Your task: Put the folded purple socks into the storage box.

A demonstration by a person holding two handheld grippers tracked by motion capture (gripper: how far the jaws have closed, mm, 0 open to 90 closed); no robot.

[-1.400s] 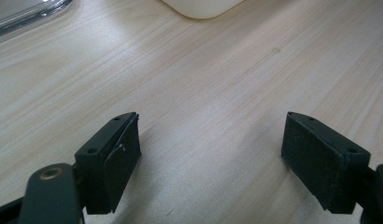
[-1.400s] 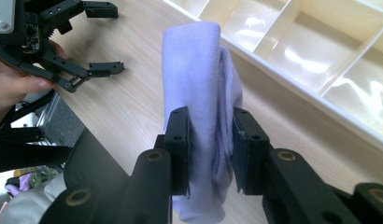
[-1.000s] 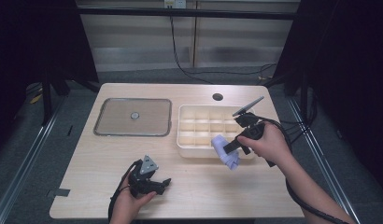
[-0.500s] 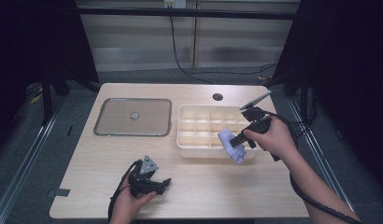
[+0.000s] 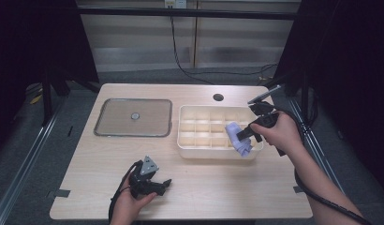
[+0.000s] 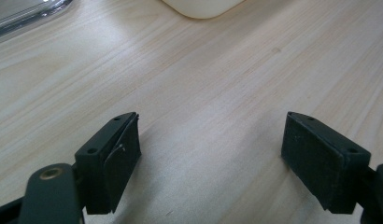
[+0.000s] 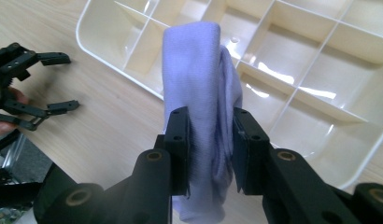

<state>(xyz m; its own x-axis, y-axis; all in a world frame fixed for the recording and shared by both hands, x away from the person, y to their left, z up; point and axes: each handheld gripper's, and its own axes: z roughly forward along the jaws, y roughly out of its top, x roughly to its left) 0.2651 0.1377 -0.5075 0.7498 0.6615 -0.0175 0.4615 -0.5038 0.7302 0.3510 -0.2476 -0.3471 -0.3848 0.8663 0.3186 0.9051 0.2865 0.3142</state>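
A folded lavender cloth (image 7: 201, 93) is pinched between the pads of my right gripper (image 7: 209, 149), which is shut on it. In the high view that cloth (image 5: 238, 137) hangs over the front right part of a cream divided tray (image 5: 185, 140), held by the right gripper (image 5: 245, 135). My left gripper (image 5: 163, 183) rests low on the table near the front edge, open. In its own view the left gripper (image 6: 210, 154) has bare wood between its wide-apart jaws.
A glass lid with a metal rim and centre knob (image 5: 133, 116) lies flat to the left of the tray. A round cable hole (image 5: 218, 97) sits at the table's far edge. Cables trail from both grippers. Dark floor surrounds the table (image 5: 227, 187).
My right gripper has carried the cloth rightward and slightly away, from the tray's front edge to over its front right cells. The left gripper has stayed put.
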